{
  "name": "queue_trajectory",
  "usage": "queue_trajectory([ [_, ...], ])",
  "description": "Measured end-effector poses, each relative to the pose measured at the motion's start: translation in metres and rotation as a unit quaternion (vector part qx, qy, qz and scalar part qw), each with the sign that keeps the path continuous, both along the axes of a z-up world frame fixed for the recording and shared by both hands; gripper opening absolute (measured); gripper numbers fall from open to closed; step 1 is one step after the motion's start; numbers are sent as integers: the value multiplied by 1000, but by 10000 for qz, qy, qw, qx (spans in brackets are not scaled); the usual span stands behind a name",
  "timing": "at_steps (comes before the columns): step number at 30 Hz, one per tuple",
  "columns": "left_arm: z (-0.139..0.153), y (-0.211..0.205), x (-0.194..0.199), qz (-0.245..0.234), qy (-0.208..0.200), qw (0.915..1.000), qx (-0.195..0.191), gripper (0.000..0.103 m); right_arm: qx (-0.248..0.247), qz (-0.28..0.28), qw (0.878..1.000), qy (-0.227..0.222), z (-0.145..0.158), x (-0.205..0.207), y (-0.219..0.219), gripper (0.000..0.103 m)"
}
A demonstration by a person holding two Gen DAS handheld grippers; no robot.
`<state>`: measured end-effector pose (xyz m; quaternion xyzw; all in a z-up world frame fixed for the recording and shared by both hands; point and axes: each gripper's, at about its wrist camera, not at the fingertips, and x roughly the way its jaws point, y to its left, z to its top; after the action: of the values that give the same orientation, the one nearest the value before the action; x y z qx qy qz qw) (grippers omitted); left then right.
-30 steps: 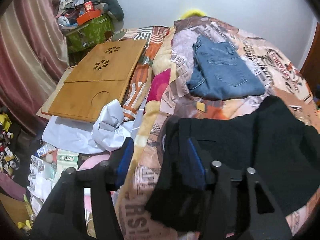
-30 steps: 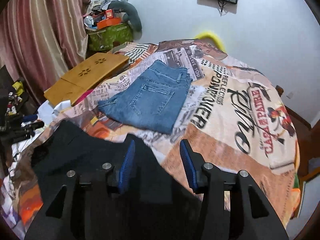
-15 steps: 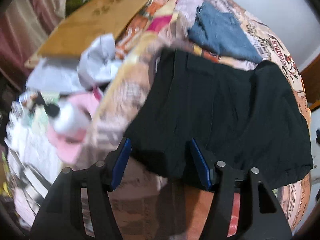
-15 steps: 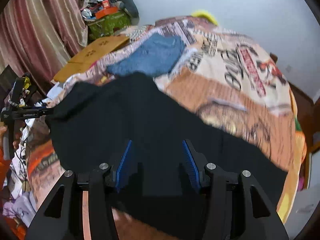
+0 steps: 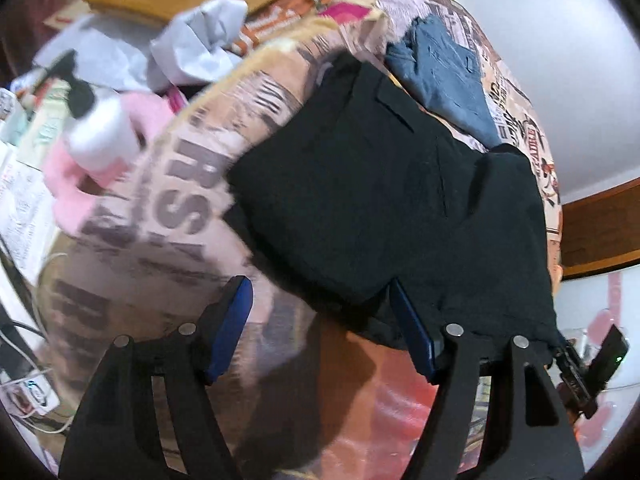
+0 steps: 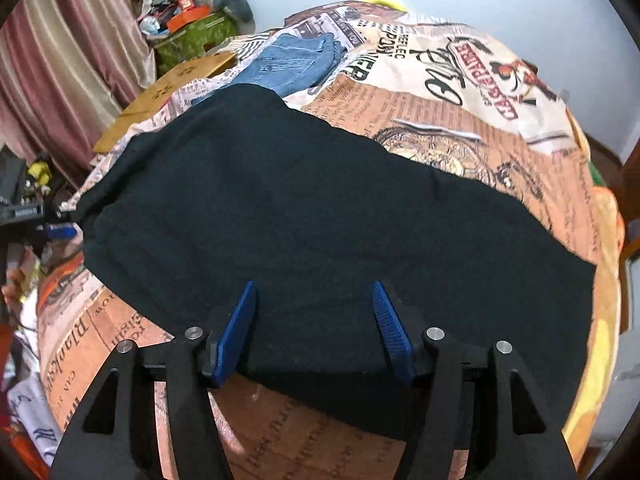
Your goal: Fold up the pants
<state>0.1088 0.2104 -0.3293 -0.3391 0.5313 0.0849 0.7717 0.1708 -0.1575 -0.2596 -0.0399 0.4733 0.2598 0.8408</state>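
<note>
Bed (image 6: 460,112) under a newspaper-print blanket in cream, orange and brown, white wall behind, striped pinkish curtain (image 6: 68,52) off to one side. Black pants (image 6: 320,208) spread flat across the near part of the bed, running side to side, nearest edge close to the bed's front. Folded blue jeans (image 6: 292,66) further back on the bed, just beyond the black pants and partly hidden by their far edge. Wooden lap tray (image 6: 168,88) at the bed's curtain side, beside the jeans; green box (image 6: 192,38) heaped with clutter behind that, against the wall.

Right gripper (image 6: 314,328) over the near edge of the black pants, jaws spread wide, blue pads on either side of the dark cloth, nothing pinched between them. Left gripper (image 5: 320,328) at the pants' other end, near their corner at the bed's front, jaws likewise wide apart and gripping nothing; one blue pad just at the fabric's hem, the other over bare blanket. Cannot tell whether either pad touches the cloth.

Beside the bed in the left wrist view, blurred: crumpled white sheet (image 5: 192,44), white bottle (image 5: 102,136) with a black cap lying on something pink (image 5: 68,184), papers and cables lower down
</note>
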Motion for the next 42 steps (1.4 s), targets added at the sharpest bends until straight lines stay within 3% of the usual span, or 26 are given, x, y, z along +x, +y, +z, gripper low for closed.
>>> queue_trajectory([
  [2,-4,0,9,60,-57,9997,-235,75,20,16,10000,4,0,-1,1,57],
  [4,-8,4,14,200,-174,9982,-530,91,40,36,10000,-4,-1,-2,0,57],
  [9,-8,10,24,504,-223,9967,-594,91,127,56,9999,42,-2,-2,-2,57],
  [11,-7,11,26,598,-166,9972,-412,76,159,63,9998,60,-3,-1,-3,57],
  [13,-8,13,29,633,-70,9979,-154,51,181,65,9998,65,-3,-2,-4,57],
  [18,-7,14,38,710,-67,9973,181,33,204,55,9998,54,-3,-3,-3,57],
  [22,20,4,42,639,-348,9912,1105,26,190,74,9998,47,-3,-3,-3,57],
  [26,49,0,34,585,-689,9790,1825,25,115,140,9998,8,-1,-5,1,57],
  [29,53,1,21,544,-648,9726,2167,25,120,197,9997,-1,1,-6,4,57],
  [32,37,4,10,565,-439,9720,2240,25,144,212,9997,6,2,-7,5,57],
  [36,14,6,-10,636,-223,9769,2026,27,119,183,9998,11,3,-8,4,57],
  [42,19,-4,-18,414,-60,9710,2352,42,52,-68,10000,10,4,-13,-15,57],
])
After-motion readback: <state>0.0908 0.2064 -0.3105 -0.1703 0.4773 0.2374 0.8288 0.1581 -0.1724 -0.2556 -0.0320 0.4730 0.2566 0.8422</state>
